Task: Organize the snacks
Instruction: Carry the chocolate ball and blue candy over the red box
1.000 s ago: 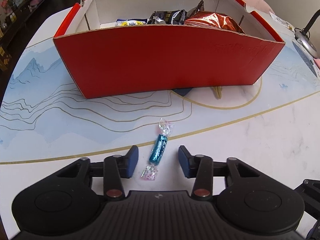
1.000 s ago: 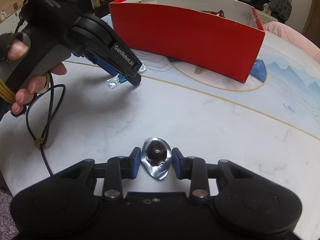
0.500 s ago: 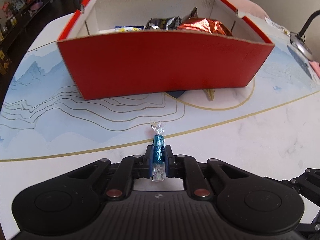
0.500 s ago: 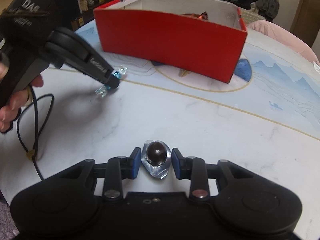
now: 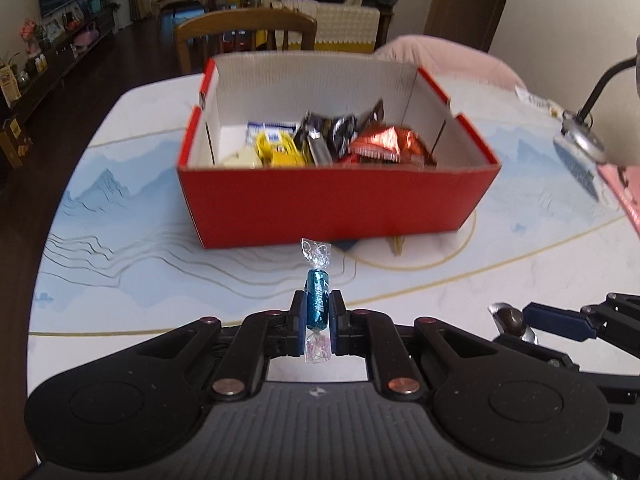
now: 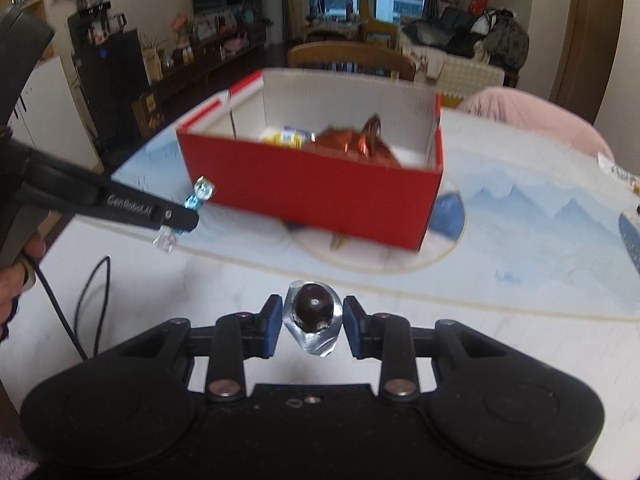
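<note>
Left tool point(image 5: 316, 322) pinches a blue twist-wrapped candy point(image 5: 317, 305) above the tabletop point(image 5: 500, 264), its long axis pointing toward 12 o'clock at the red box point(image 5: 336, 200) of snacks. Right tool point(image 6: 313, 326) grips a foil-cupped chocolate ball point(image 6: 313, 307), box likewise at 12 o'clock.

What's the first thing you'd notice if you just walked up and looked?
The big red box in the middle of the table, with snack packets inside. In front of it the left gripper pinches a blue candy, and the right gripper holds a chocolate ball in a foil cup.
</note>
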Available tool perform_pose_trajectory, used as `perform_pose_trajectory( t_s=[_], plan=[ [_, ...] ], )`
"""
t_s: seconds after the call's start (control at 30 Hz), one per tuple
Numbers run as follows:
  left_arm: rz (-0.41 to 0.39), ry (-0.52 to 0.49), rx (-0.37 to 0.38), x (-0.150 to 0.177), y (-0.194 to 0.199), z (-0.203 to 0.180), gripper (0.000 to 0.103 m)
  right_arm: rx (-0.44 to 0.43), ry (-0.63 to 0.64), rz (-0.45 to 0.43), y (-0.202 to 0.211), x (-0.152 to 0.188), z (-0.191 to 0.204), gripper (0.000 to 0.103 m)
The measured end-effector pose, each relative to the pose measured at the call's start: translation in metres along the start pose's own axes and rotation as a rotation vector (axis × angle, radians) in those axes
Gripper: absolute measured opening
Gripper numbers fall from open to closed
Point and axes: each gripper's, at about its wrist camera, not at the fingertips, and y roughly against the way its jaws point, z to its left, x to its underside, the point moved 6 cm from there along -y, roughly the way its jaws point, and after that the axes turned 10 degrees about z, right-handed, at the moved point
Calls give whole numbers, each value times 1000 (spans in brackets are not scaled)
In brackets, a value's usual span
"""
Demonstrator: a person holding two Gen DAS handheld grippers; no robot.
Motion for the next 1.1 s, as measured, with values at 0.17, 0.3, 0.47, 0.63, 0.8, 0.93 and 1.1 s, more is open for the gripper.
perform_pose_trajectory(
  t_s=[0.17,0.3,0.47,0.63,0.8,0.93,1.1],
  plan=[
    [-39,16,-2,-14,22,4,11,8,10,-63,14,-24,-3,31],
    [-75,19,-6,-28,37,7,11,9,9,-102,20,-45,-7,31],
    [-113,16,-22,-48,49,7,11,15,26,-137,24,-71,-9,31],
    [-132,14,-39,-66,52,8,11,18,36,-175,25,-100,-11,31],
    [-133,16,-42,-85,49,9,11,16,40,-193,22,-128,-18,31],
    [-112,35,-44,-99,39,14,11,9,21,-184,11,-145,-28,31],
    [-79,54,-58,-114,20,21,11,-33,-11,-148,-11,-161,-42,31]
  ],
)
